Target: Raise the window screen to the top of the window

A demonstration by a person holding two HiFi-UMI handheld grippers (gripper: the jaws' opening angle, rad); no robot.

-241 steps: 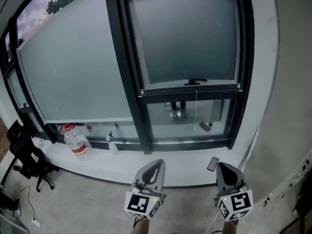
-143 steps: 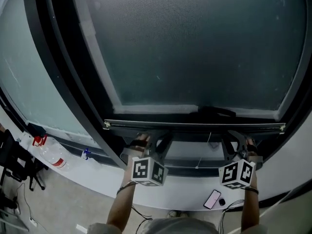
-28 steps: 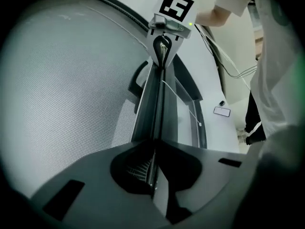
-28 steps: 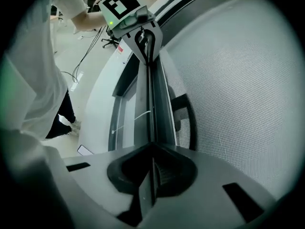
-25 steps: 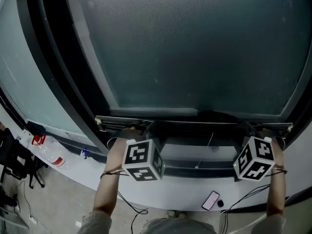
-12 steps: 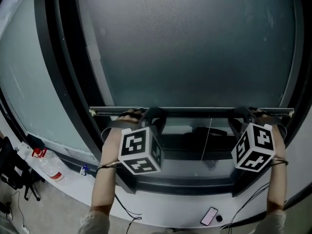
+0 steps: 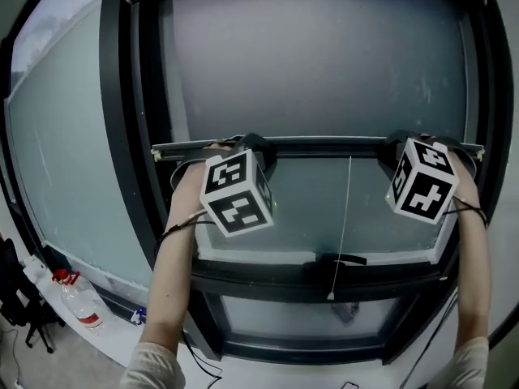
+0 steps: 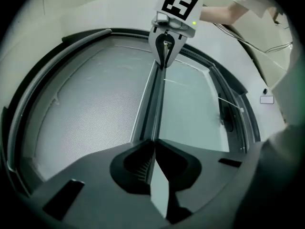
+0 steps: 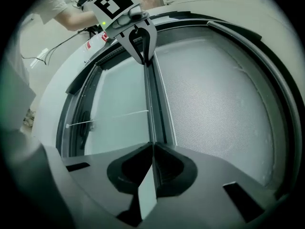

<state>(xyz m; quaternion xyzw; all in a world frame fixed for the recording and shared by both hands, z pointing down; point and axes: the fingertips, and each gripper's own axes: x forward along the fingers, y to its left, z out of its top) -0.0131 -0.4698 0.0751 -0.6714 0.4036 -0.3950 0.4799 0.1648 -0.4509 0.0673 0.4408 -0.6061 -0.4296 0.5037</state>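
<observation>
The grey mesh window screen [image 7: 316, 63] hangs in the dark-framed window, its thin bottom bar [image 7: 324, 146] lying level at about mid height. My left gripper [image 7: 250, 143] is shut on the bar's left part. My right gripper [image 7: 400, 142] is shut on its right part. In the left gripper view the jaws [image 8: 155, 147] meet on the bar [image 8: 151, 104], with the mesh [image 8: 90, 123] on one side and the right gripper [image 8: 164, 61] at the far end. The right gripper view mirrors this: jaws [image 9: 152, 149] closed on the bar [image 9: 155, 104], and the left gripper [image 9: 140, 49] beyond.
A thin pull cord [image 7: 345, 225] hangs from the bar down to the lower sash, near a dark window handle [image 7: 336, 259]. The dark window frame post [image 7: 122, 136] stands at the left. A water bottle [image 7: 77, 302] and a small spray bottle [image 7: 138, 316] sit on the sill below left.
Both grippers, shut on the bottom bar, have lifted it from near the lower sash to mid height. More bare glass shows under the bar, and the cord hangs free.
</observation>
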